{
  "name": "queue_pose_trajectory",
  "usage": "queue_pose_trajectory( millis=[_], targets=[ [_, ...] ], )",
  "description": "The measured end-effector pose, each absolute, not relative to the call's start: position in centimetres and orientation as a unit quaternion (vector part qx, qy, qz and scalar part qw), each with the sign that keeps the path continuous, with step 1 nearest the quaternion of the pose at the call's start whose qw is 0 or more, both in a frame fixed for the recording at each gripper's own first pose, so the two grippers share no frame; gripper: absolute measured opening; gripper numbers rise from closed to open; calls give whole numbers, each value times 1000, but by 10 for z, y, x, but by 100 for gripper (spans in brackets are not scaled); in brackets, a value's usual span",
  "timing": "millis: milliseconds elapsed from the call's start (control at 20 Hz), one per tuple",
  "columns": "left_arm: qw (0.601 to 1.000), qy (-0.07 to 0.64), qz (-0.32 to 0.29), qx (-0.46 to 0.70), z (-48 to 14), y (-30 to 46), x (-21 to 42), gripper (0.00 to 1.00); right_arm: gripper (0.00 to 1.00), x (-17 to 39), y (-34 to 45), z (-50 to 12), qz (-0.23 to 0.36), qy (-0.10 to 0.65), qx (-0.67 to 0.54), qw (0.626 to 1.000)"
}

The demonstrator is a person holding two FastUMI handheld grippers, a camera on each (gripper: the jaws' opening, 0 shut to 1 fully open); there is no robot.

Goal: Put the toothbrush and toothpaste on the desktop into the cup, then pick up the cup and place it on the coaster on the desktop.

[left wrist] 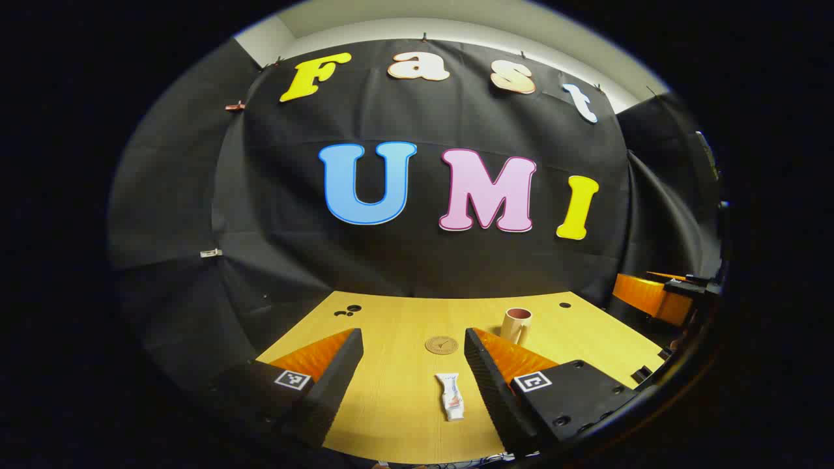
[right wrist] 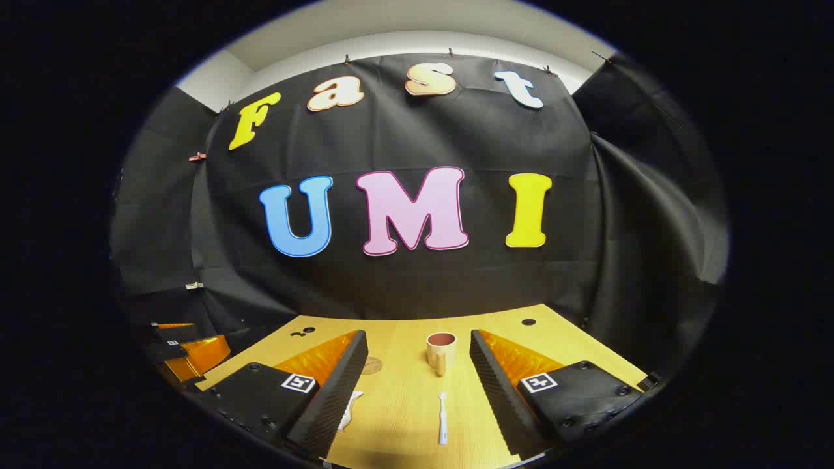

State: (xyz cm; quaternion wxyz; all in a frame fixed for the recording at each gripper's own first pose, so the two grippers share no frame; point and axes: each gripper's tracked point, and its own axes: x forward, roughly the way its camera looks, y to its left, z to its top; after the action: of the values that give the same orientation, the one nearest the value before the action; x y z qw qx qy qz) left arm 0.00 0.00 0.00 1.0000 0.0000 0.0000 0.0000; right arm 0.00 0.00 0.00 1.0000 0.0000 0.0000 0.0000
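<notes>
Starting step: nothing is yet held, and nothing is seen inside the cup from these angles, so the task is judged to be at its first step, the pick-up of the toothpaste or the toothbrush.
Left gripper (left wrist: 413,365): it is held above the near edge of the desk (left wrist: 573,332), with its fingers spread wide apart and empty.
Toothpaste (left wrist: 451,395): the tube is seen lying flat on the desk near the near edge, between the left gripper's fingers in the left gripper view but below them and not touched.
Coaster (left wrist: 442,344): the round disc is found beyond the tube, toward the middle of the desk, bare.
Cup (left wrist: 516,325): it stands upright beyond the coaster, toward the far edge and to its right, apart from it.
Toothbrush (right wrist: 442,417): in the right gripper view it lies flat near the near edge, pointing toward the cup, with desk between them.
Right gripper (right wrist: 417,368): it is held over the near edge, fingers wide apart and empty, with the toothbrush framed between them.
Next move: a descent of either gripper onto its item is called for, the fingers to be closed across the narrow body, which must be lifted, tipped upright and lowered into the cup's mouth.
Care: both items lie flat, so a low, square approach is judged necessary.
</notes>
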Motion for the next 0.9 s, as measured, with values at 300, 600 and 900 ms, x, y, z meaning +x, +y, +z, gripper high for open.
queue_pose_trajectory(
  millis=[300, 600, 900],
  targets=[
    [1000, 15, -24, 3, -9, -23, 17, 97, 99, 16, -23, -10, -10, 22, 9, 1000],
    [999, 26, -26, 5, -13, -34, 33, 97, 99, 33, -33, -14, -3, 32, 8, 999],
    [999, 43, -22, -14, -24, -36, 50, 98, 99, 53, -38, -21, 8, 44, 10, 999]
  ],
)
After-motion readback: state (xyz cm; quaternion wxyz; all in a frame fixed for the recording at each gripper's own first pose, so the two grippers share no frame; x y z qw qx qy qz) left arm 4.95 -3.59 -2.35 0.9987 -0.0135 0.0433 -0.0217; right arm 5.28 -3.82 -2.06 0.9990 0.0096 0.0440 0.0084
